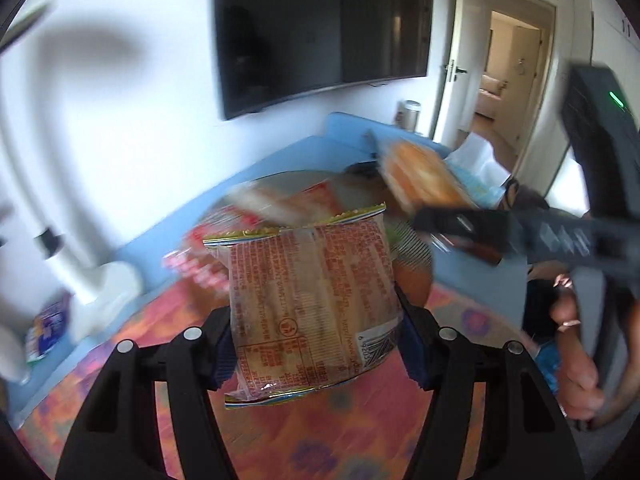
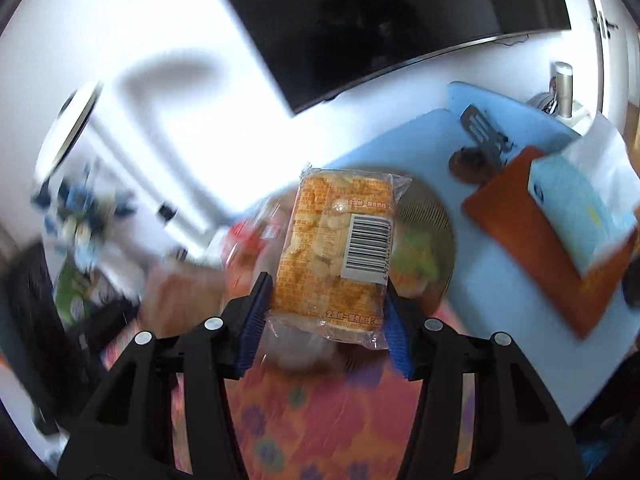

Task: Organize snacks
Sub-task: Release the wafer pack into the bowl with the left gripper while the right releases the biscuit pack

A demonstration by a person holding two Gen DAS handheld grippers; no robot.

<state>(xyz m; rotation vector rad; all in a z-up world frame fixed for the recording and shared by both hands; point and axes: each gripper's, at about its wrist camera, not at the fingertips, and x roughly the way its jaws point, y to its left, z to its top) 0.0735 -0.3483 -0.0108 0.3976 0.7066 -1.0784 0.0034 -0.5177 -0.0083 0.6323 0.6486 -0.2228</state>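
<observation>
1. Left gripper (image 1: 316, 344) clamps a red-printed cracker pack (image 1: 312, 300) above the floral cloth (image 1: 320, 440).
2. Right gripper (image 2: 324, 320) clamps an orange biscuit pack (image 2: 332, 256).
3. Behind: round tray (image 2: 432, 216) of snacks, orange board (image 2: 532, 236), spatula (image 2: 480, 128).

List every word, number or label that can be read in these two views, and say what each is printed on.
"全国统一服务热线" with a barcode beside it: on the orange cracker packet held in the right gripper.
Red print, a "6" by the barcode and part of a web address: on the clear snack packet held in the left gripper; too small and turned to read.
Red packets behind: blurred, unreadable.
</observation>
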